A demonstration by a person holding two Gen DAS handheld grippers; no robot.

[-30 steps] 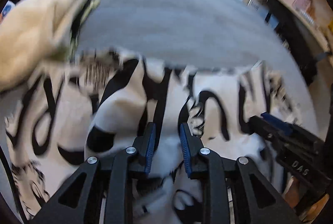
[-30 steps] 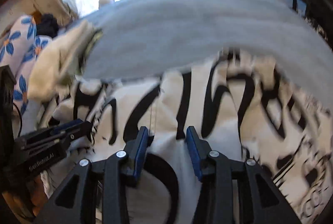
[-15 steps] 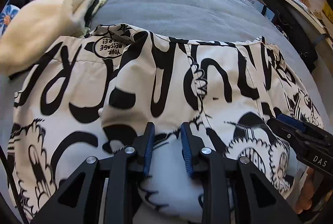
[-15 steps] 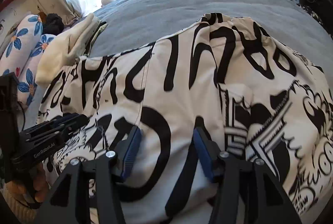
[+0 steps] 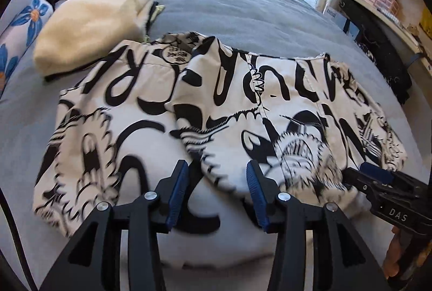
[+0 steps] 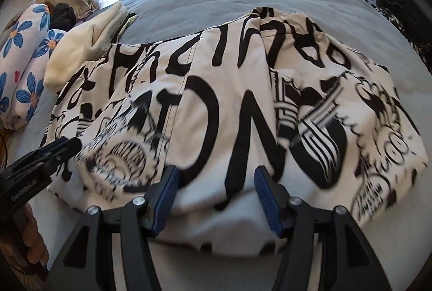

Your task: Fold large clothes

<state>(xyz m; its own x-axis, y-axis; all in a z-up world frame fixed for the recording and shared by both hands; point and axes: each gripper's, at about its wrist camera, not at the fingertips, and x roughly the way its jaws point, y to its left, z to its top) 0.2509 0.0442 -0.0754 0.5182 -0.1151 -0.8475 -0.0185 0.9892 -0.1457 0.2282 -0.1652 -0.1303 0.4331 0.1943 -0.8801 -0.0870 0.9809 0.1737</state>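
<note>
- The black-and-white printed garment (image 5: 216,107) lies folded on the grey bed (image 5: 243,10).
- The left gripper (image 5: 217,191) and the right gripper (image 6: 216,191) both have their fingers spread apart, holding nothing.
- Good next move: pinch the near edge evenly, both sides together.

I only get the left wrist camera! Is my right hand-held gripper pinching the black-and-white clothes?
Observer: No. The right wrist view shows the right hand-held gripper open, its fingers spread wide either side of the black-and-white garment's near edge.
Child: What's holding my left one?
Observer: A person's left hand shows at the bottom left of that view, wrapped around the left hand-held gripper.
Child: And the flowery thing at the side?
Observer: It is two flowered pillows lying side by side, left of the cream garment.
</note>
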